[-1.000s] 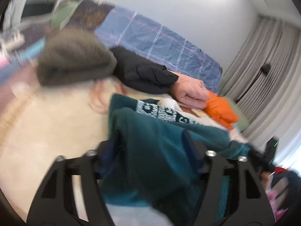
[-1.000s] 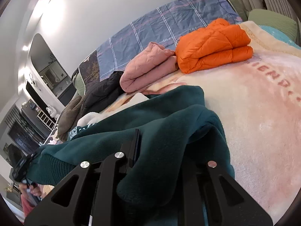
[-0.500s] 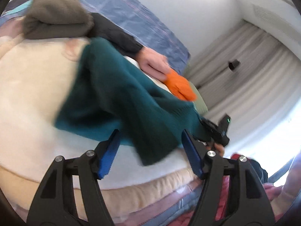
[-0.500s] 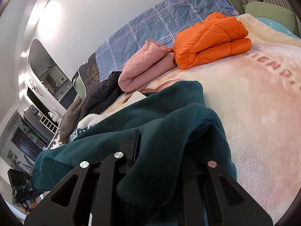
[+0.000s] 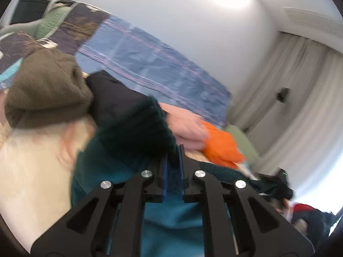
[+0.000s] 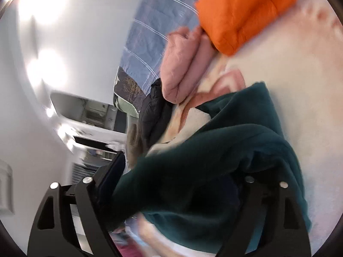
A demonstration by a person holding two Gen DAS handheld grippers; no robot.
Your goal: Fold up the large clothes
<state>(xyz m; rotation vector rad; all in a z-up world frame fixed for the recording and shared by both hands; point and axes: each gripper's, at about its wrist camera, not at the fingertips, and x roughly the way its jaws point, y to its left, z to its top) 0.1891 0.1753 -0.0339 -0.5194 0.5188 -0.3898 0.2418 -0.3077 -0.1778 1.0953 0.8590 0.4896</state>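
Observation:
A dark teal sweater (image 5: 133,132) lies on the cream blanket of the bed (image 5: 32,171). My left gripper (image 5: 172,160) is shut on a ribbed cuff or hem of the teal sweater, lifted in front of the folded pile. In the right wrist view the teal sweater (image 6: 214,160) bunches between the jaws of my right gripper (image 6: 178,171), which stand wide apart with cloth draped over the right finger. The view is tilted and blurred.
Folded clothes line the back of the bed: an olive-brown knit (image 5: 45,92), a black jacket (image 5: 111,98), a pink garment (image 6: 184,64) and an orange puffer jacket (image 6: 242,10). A blue plaid bedcover (image 5: 150,64) lies behind them. Curtains (image 5: 300,98) hang on the right.
My left gripper went from open to shut on the sweater's ribbed edge and lifted it. My right gripper opened wide and rolled, tilting its view; the sweater still lies across it.

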